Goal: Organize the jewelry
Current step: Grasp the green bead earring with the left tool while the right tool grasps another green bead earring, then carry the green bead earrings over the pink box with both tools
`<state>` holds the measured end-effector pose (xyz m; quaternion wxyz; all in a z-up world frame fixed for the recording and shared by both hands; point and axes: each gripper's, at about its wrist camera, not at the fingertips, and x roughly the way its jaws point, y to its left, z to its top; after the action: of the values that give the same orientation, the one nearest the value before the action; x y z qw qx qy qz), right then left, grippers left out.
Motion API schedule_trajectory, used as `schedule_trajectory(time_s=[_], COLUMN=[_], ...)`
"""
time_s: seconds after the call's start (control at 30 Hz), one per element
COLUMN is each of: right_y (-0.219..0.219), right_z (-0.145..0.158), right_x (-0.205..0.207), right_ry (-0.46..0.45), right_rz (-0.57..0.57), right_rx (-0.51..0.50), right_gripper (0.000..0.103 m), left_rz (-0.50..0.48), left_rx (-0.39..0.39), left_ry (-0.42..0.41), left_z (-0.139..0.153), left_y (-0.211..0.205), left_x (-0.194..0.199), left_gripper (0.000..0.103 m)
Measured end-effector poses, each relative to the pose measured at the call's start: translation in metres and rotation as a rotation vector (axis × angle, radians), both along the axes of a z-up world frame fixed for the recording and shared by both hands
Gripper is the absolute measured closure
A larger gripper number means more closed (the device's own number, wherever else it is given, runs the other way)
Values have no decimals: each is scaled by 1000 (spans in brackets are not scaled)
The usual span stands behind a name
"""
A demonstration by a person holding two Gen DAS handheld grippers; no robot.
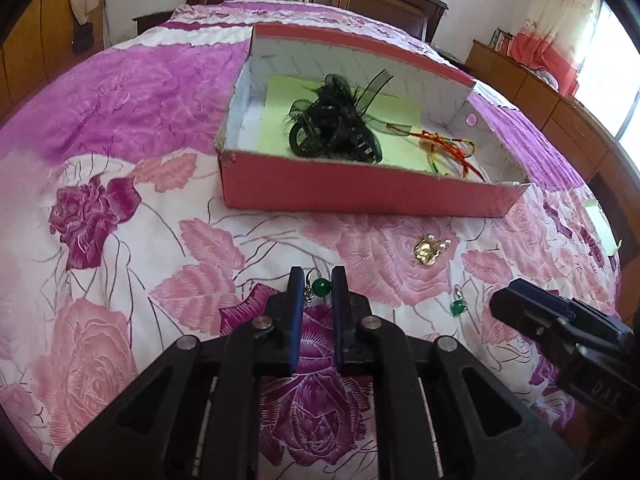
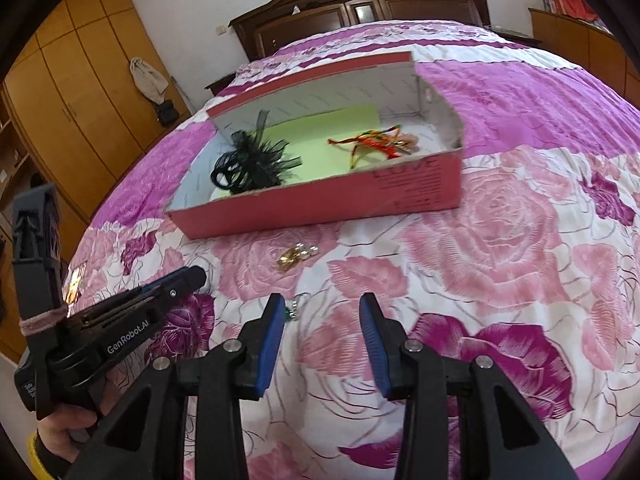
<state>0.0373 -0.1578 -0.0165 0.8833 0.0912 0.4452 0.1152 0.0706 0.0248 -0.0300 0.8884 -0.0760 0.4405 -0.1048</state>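
Observation:
A green bead earring (image 1: 319, 286) lies on the floral bedspread between the tips of my left gripper (image 1: 318, 280), whose jaws stand a narrow gap apart around it without gripping. A second green bead earring (image 1: 457, 306) lies to the right; in the right wrist view it (image 2: 291, 313) peeks out beside my left finger. My right gripper (image 2: 322, 308) is open and empty above the bedspread. A gold brooch (image 1: 429, 251) (image 2: 295, 258) lies in front of the red box (image 1: 360, 196) (image 2: 320, 210). The box holds a black feather hair clip (image 1: 334, 128) (image 2: 248, 164) and colourful cords (image 1: 452, 150) (image 2: 372, 142).
The bed (image 2: 500, 248) fills both views, with a dark wooden headboard (image 2: 360, 4) behind. Wooden wardrobes (image 2: 72, 92) stand on the left and a low cabinet (image 1: 532, 84) along the right. The other gripper's body (image 1: 568, 332) (image 2: 120, 320) shows beside each view.

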Motion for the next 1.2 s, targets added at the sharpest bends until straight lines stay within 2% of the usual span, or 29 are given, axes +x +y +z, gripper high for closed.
schedule_trajectory(time_s=[0.2,0.33,0.43,0.6,0.87,1.2], right_y=[24,32,32,26,14,0], right_z=[-12,-21,-27,-33,-30,-11], right_x=[8,13,16,17,11,-7], right_ry=[37,51,60,61,44,-15], right_rz=[53,56,44,24,12,6], right_rx=[-27,-59,-69,-50,25,74], right_gripper=[61,65,70,87,88,88], left_rz=[9,4,4,4,12,10], left_rx=[-26,-27,-35,-33,6,71], left_ry=[14,10,15,16,0,-62], left_z=[-6,-7,-9,-10,-5,18], left_y=[5,5,6,6,1,-10], left_x=[3,1,2,3,0,-13], left_gripper=[98,98,98,98,98,98])
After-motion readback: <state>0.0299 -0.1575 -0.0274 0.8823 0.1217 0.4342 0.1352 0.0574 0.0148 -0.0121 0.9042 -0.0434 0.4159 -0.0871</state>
